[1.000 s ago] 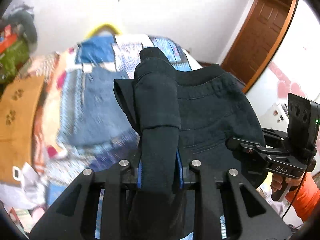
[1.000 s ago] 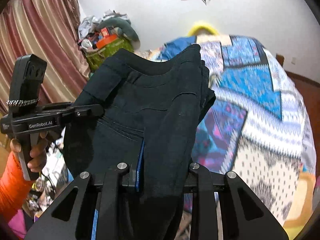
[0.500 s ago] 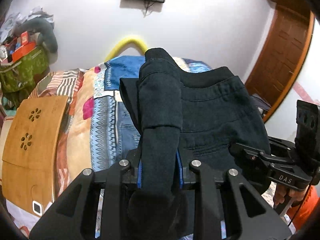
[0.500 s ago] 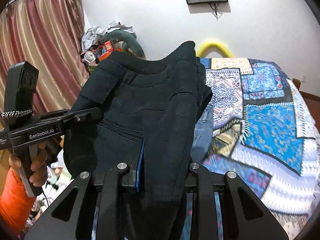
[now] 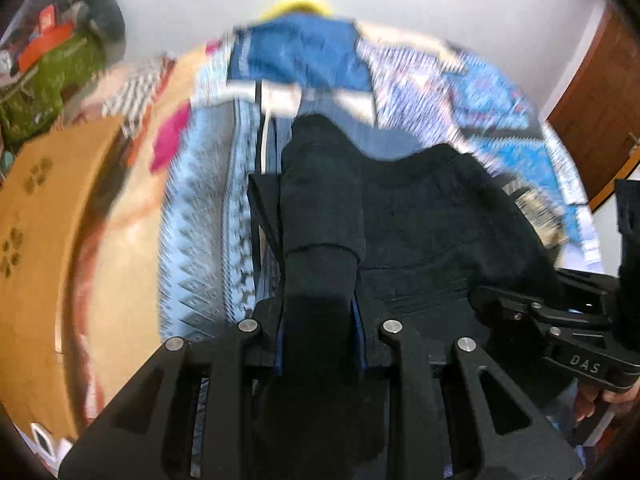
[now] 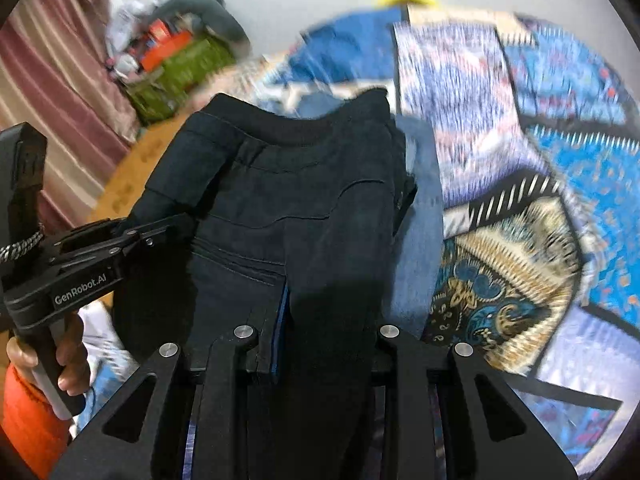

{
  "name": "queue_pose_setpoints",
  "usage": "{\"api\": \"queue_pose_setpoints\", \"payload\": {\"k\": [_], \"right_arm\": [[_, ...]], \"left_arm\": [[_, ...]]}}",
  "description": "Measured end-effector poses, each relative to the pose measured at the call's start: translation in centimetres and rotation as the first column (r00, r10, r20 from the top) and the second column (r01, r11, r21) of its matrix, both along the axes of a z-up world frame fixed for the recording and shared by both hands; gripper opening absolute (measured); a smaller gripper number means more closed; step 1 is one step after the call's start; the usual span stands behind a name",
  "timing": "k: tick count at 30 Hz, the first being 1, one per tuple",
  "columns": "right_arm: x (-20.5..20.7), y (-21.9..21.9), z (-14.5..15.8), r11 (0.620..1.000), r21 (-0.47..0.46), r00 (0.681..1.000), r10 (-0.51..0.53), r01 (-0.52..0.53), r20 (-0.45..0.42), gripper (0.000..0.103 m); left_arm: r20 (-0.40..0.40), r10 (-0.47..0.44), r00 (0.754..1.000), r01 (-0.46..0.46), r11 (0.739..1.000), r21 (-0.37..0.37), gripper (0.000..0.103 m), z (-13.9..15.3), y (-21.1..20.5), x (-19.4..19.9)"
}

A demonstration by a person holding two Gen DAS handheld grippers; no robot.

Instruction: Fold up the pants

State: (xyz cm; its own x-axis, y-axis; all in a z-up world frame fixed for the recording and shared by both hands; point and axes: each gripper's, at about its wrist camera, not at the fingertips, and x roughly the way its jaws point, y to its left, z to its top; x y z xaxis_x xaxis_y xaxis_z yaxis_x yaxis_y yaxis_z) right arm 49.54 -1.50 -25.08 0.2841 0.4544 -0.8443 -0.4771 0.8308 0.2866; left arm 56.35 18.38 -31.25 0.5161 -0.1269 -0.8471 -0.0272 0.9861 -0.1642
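Far left, by the wall, a green bag stuffed full, with something orange and red on top; too blurry to say what. Just near of that, a flat wooden board lying on the left side of the bed. Next, the left gripper, clamped tight on a thick bunched roll of the black pants. In the middle, up in the air above the bed, the pants stretched wide between both tools, waist edge at the far side, not lying flat on anything. Under them, a pair of light blue jeans spread on the patchwork quilt. Then the right gripper, pinching the other side of the pants hard between its blue pads. Far right, a brown door. Looks like the carry-and-lay-down step: lifted and held out, not yet put down and not yet folded in any way that can be seen. Next, most likely, lowering both tools together at the same height, keeping the cloth pulled tight so no lumps form, and laying it flat on a free part of the quilt. Best to miss the jeans, or the two could get mixed up. Only then letting go and folding one side over the other.
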Motion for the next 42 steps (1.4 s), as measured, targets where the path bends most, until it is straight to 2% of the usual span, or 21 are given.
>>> {"api": "queue_pose_setpoints", "payload": {"k": [1,3,6,8,9,12,16,21,27,33,35,38,40,41,42], "right_arm": [[0.0,0.0,-0.8,1.000,-0.022,1.000,0.003,-0.003,-0.018,0.024],[-0.3,0.0,-0.6,0.999,-0.032,1.000,0.009,-0.009,-0.009,0.025],[-1.3,-0.4,0.4,0.998,-0.063,1.000,0.019,-0.018,0.008,0.027],[-1.9,-1.0,0.8,0.997,-0.078,1.000,0.017,-0.015,0.026,0.027],[-2.4,-1.5,1.2,0.997,-0.083,0.999,0.014,-0.011,0.035,0.027],[-4.5,-3.8,2.8,0.998,-0.061,0.998,-0.007,0.011,0.069,0.027],[-6.6,-5.9,5.1,0.999,-0.044,0.993,-0.026,0.031,0.115,0.027],[-11.3,-8.0,11.2,0.999,0.013,0.966,-0.044,0.042,0.254,0.027],[-18.7,-9.5,19.0,0.994,0.109,0.907,-0.073,0.030,0.415,0.027],[-27.2,-11.2,25.3,0.975,0.221,0.810,-0.136,0.008,0.570,0.027],[-29.6,-11.6,26.7,0.969,0.245,0.781,-0.150,-0.004,0.607,0.027],[-33.2,-12.1,28.2,0.963,0.267,0.734,-0.162,-0.027,0.660,0.027],[-35.2,-12.2,29.0,0.963,0.268,0.702,-0.160,-0.045,0.694,0.027],[-35.7,-12.3,29.1,0.963,0.267,0.692,-0.162,-0.046,0.704,0.027],[-36.5,-12.2,29.1,0.962,0.267,0.678,-0.163,-0.050,0.717,0.030]], "left_arm": [[-0.020,0.012,1.000,-0.012,1.000,0.006,0.028,-1.0,0.1,0.3],[-0.033,0.032,0.999,-0.032,0.999,-0.001,0.035,-2.2,0.5,0.5],[-0.043,0.050,0.998,-0.051,0.998,-0.037,0.039,-1.9,1.2,-0.2],[-0.044,0.057,0.997,-0.058,0.998,-0.024,0.042,-1.1,1.3,-0.9],[-0.039,0.062,0.997,-0.062,0.998,-0.009,0.042,-0.4,1.3,-1.4],[0.028,0.109,0.994,-0.112,0.989,0.099,0.042,2.0,1.3,-3.6],[0.094,0.097,0.991,-0.107,0.988,0.110,0.042,5.6,0.8,-7.5],[0.233,0.033,0.972,-0.069,0.986,0.151,0.042,12.4,-1.7,-14.4],[0.379,0.018,0.925,-0.058,0.994,0.096,0.042,19.6,-4.1,-22.2],[0.530,0.007,0.848,-0.068,0.993,0.097,0.042,25.9,-6.3,-31.3],[0.581,-0.005,0.814,-0.069,0.992,0.106,0.043,27.6,-7.1,-34.5],[0.635,-0.015,0.773,-0.088,0.988,0.130,0.050,29.0,-8.1,-38.1],[0.660,-0.019,0.751,-0.105,0.984,0.147,0.050,29.6,-8.8,-40.4],[0.671,-0.018,0.741,-0.110,0.983,0.149,0.052,29.9,-9.0,-41.4],[0.683,-0.016,0.731,-0.111,0.984,0.142,0.059,30.2,-9.2,-42.4]]}}
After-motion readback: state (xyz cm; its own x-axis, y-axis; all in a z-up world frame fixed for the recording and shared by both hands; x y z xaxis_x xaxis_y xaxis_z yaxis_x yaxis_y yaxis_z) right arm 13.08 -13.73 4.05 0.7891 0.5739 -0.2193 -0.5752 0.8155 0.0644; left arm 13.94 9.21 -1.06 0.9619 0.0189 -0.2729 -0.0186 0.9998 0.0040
